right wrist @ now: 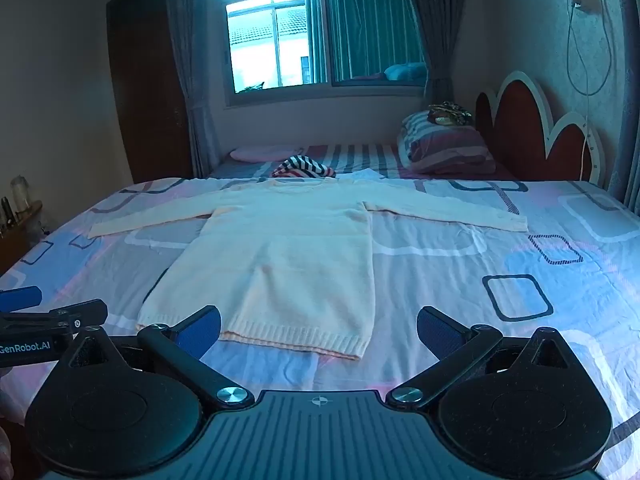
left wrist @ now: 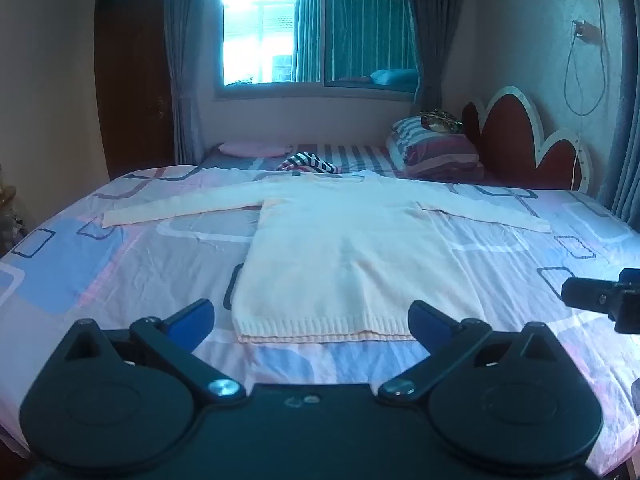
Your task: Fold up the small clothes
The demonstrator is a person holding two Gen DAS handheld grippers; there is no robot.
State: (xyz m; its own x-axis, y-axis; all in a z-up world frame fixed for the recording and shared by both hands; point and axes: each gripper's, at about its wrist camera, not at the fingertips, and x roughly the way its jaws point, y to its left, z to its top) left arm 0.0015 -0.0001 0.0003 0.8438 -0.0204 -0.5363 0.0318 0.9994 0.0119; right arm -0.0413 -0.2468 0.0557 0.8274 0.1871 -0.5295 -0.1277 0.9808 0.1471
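Left wrist view showed the cream sweater [left wrist: 340, 248] lying flat and face up on the bed [left wrist: 120, 264], hem toward the near edge, neckline toward the far side, both sleeves spread straight out toward the left and right edges. It looked like a soft, light knit that would sag and drape when lifted and would not slip much against the cotton sheet; the ribbed hem corners or the sleeve cuffs seemed the firmest places to pinch. The left gripper [left wrist: 312, 320] hovered just short of the hem with its jaws spread wide and empty, and the right gripper [right wrist: 318, 330] sat likewise near the hem's right corner, jaws wide, holding nothing. Beyond the sweater a striped garment [left wrist: 306, 162] lay bunched, then a striped pillow [left wrist: 436, 152] against the red headboard [left wrist: 520, 136], with a curtained window [left wrist: 316, 32] behind.
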